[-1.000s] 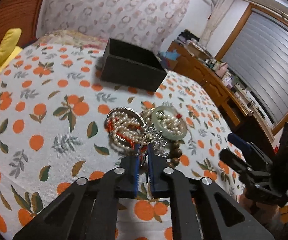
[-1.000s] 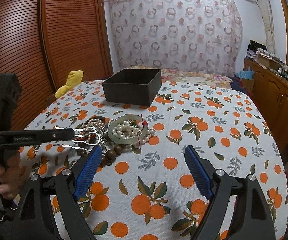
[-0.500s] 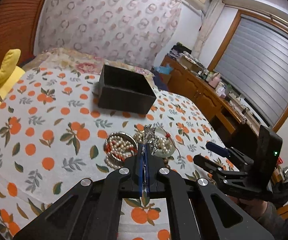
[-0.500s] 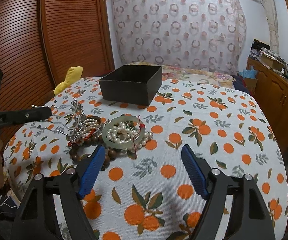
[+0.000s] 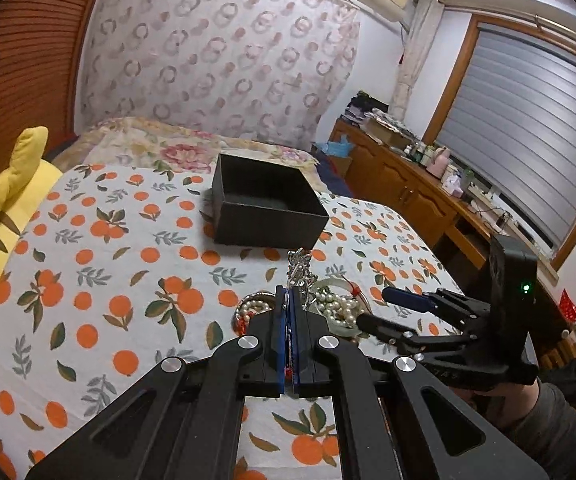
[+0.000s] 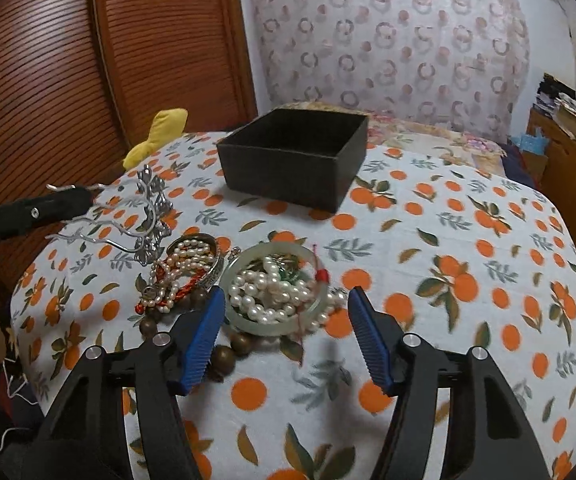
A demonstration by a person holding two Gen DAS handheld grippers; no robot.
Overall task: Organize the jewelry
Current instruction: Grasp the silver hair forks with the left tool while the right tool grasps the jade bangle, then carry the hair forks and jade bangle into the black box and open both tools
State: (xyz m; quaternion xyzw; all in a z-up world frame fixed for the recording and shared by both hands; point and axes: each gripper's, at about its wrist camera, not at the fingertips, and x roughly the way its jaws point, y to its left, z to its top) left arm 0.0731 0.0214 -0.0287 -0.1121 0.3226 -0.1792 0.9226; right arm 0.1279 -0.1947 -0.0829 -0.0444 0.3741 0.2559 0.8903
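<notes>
While the left gripper point(image 5: 288, 304) pinches a silver hair comb point(image 6: 143, 216) between jaws pressed tight on its wavy prongs, the ornament hangs clear of the surface point(image 6: 468, 240), its leafy crest pointing ahead of the jaws toward the black box point(image 6: 296, 160). The comb looks light and stiff, but its thin prongs could bend or snag on beads, so the hold near the prong roots seems sound.

The right gripper point(image 6: 283, 328) has its jaws closing, still spread, with nothing pressed between them; just ahead of them, between the two blue pads, lies a pale jade bangle point(image 6: 275, 288). That bangle is likely hard, smooth, slippery and liable to crack if dropped; gripping across its rim, not the loose pearls, looks wisest. A pearl strand point(image 6: 263, 284) is heaped inside it, soft and prone to slide and trail.

By count: one box, open and seemingly empty; one comb; one jade bangle; one silver bangle point(image 6: 203, 256) to the left of the right jaws, holding more pearls and a red cord; and some brown wooden beads point(image 6: 223, 356) beside the left pad, too hidden to number.
</notes>
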